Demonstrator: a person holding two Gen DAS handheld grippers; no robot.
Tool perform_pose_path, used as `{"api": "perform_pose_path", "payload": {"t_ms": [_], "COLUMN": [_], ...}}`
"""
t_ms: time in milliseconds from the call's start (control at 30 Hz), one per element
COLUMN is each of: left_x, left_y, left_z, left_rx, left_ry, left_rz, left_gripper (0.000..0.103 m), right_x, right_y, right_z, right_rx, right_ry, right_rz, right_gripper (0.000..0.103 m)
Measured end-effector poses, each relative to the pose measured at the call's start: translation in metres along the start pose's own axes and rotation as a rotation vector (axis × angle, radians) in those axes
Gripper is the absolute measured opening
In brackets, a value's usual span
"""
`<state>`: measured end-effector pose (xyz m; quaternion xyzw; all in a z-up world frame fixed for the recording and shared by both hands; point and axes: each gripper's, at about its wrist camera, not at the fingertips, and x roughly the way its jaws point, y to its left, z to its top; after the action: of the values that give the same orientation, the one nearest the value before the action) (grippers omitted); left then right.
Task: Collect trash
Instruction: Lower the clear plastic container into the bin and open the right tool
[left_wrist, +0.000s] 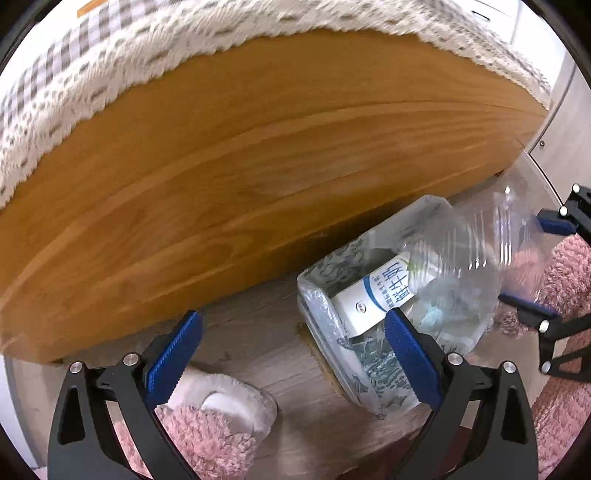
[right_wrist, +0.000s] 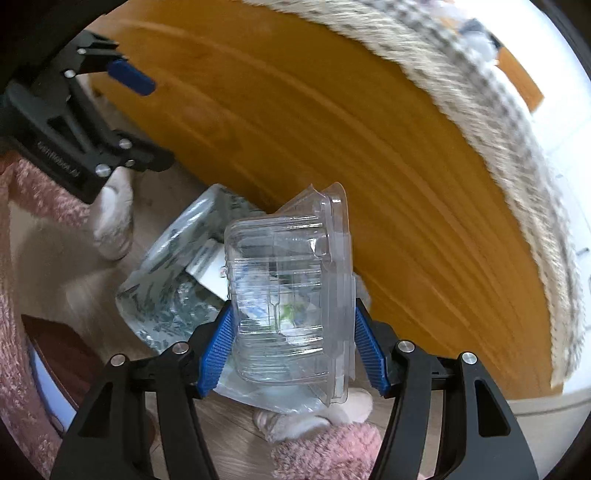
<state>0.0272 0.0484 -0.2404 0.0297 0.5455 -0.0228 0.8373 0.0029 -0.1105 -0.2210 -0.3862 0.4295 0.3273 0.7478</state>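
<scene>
My right gripper (right_wrist: 291, 347) fingers clamp a clear ribbed plastic clamshell box (right_wrist: 291, 295) above the patterned, plastic-lined waste bin (left_wrist: 343, 332). My left gripper (left_wrist: 291, 354) fingers stand wide, empty.

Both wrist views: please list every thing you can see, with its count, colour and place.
Plastic clamshell box: one, clear, gripped in the right claw over the bin.
Trash bin: one, white with grey-green print, clear liner, on the floor beside the wooden panel.
Carton: one, white and blue, inside the bin.
Wooden panel: one, orange-brown, behind the bin.
Lace cloth: one, cream, above the panel.
Slippers: two, white, on the floor.
Left claw: open, empty.
Right claw: closed on the box.
</scene>
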Motion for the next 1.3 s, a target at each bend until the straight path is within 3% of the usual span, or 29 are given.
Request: {"api": "perform_pose_path", "payload": {"t_ms": [800,1000,1300], "left_x": [0.035,0.047,0.056], "left_y": [0.015,0.017,0.022], "left_z": [-0.007,-0.007,-0.012], "left_rx": [-0.056,-0.063,-0.093], "left_ry": [0.125,0.162,0.192], "left_rz": [0.057,0.051,0.043], "left_gripper": [0.096,0.096,0.096], "right_x": [0.057,0.066,0.091], "right_y": [0.049,0.057,0.075], "right_z": [0.001,-0.001,-0.005], "right_rx": [-0.380,-0.461,-0.599], "right_ry": [0.070,0.094,0.131], "right_rz": [0.134,0.198,0.225], "right_gripper": [0.060,0.060,0.060]}}
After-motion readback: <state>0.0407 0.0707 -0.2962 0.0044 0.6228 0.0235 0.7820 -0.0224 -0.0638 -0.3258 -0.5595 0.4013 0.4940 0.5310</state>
